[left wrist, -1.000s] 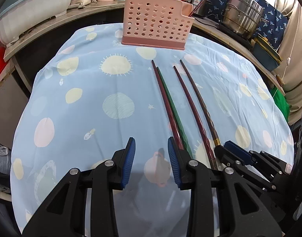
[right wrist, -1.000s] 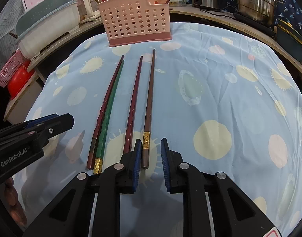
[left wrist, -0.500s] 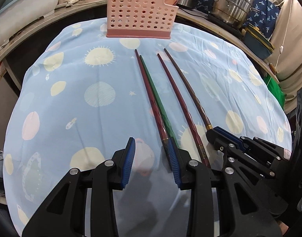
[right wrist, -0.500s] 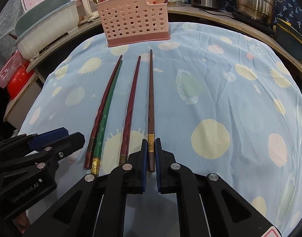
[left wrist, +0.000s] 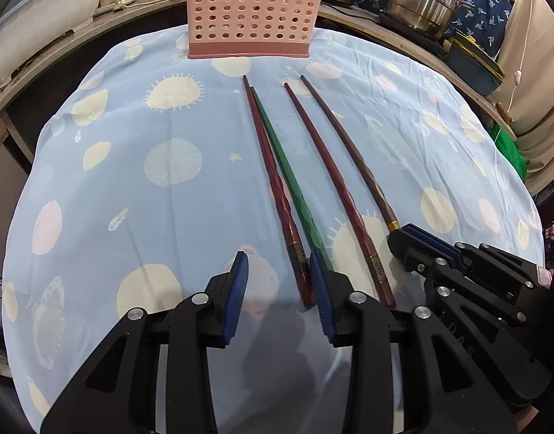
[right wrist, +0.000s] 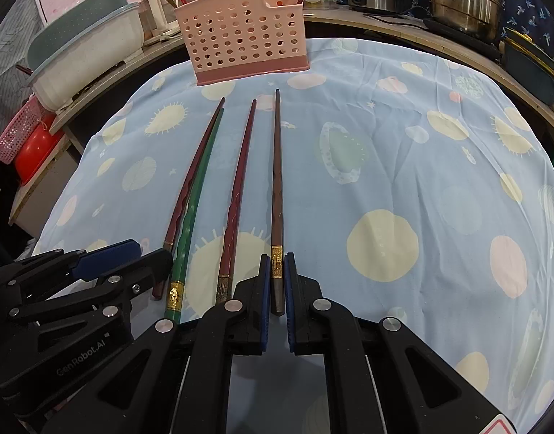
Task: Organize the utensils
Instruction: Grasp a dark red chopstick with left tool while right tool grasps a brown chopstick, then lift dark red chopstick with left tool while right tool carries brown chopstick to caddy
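- Since a second ago the right claw (right wrist: 277,282) has closed from a loose straddle onto the butt end of the brown chopstick (right wrist: 277,188). The left claw (left wrist: 278,282) now has the butt of the leftmost dark red chopstick (left wrist: 273,181) between its pads instead of outside them.
- Landmark: the pink utensil basket (left wrist: 251,14) stands at the far end of the blue cloth (left wrist: 132,181) on the tabletop. All 4 chopsticks lie on the cloth with tips toward the basket, none yet in it.
- Left of the row: the dark red chopstick and the green chopstick (left wrist: 287,170) lie touching, on the near side of the basket. Risk: the left claw's right-hand pad sits right over the green one's butt, so closing could pinch 2 sticks, or nudge the green one and roll it off line.
- Left claw: pads apart, moderately open. The dark red butt lies close against its right-hand pad; I cannot tell whether it touches. Nothing is gripped.
- Middle: the second red chopstick (left wrist: 334,188) lies alone, apart from both neighbours and untouched. It could be knocked when either claw lifts.
- Right of the row: the brown chopstick is held only at its very end. Risk: a long stick clamped there may pivot and droop at the tip, catch the cloth, or miss the basket's opening.
- Right claw: pads nearly together, clamped on the brown chopstick just behind its gold band.
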Action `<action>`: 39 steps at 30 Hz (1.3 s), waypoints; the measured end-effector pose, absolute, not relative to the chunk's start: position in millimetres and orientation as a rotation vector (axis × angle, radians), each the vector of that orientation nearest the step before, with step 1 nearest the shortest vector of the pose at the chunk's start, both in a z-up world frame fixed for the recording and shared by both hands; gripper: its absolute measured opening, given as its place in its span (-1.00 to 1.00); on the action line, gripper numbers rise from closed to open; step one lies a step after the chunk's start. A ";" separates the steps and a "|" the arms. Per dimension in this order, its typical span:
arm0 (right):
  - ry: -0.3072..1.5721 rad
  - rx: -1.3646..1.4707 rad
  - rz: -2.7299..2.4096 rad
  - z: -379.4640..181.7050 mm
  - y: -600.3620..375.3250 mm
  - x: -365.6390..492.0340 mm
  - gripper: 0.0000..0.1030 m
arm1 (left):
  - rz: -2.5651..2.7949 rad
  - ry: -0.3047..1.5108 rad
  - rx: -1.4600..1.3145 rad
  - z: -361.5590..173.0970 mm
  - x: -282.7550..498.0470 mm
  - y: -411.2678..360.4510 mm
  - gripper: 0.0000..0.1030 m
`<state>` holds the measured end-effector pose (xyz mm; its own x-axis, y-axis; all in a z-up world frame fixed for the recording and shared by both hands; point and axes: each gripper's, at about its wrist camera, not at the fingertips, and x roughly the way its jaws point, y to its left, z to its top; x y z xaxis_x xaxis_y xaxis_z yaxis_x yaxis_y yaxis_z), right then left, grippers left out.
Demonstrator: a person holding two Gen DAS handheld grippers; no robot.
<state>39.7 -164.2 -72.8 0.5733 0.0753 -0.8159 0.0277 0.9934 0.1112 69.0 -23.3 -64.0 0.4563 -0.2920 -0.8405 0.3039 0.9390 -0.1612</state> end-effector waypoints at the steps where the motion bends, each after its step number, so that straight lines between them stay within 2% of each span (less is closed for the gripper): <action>1: 0.960 0.117 0.028 -72.8 -164.4 39.7 -0.86 | -0.366 1.033 0.013 -64.1 69.1 -22.5 -0.33; 4: 0.960 0.116 0.028 -73.0 -164.0 39.6 -0.86 | -0.359 1.029 0.014 -64.6 68.8 -19.8 -0.34; 10: 0.960 0.116 0.028 -73.1 -164.2 39.4 -0.86 | -0.345 1.024 0.023 -65.4 69.0 -15.9 -0.55; 15: 0.959 0.117 0.028 -73.3 -164.1 39.0 -0.86 | -0.339 1.022 0.027 -65.7 69.2 -12.1 -0.86; 24: 0.942 0.140 0.033 -62.6 -167.5 32.2 -0.87 | -0.328 1.012 0.020 -55.2 64.9 -4.3 -0.86; 39: 0.813 0.196 0.030 3.9 -182.6 27.6 -0.87 | -0.316 0.916 -0.027 2.3 71.2 11.9 -0.86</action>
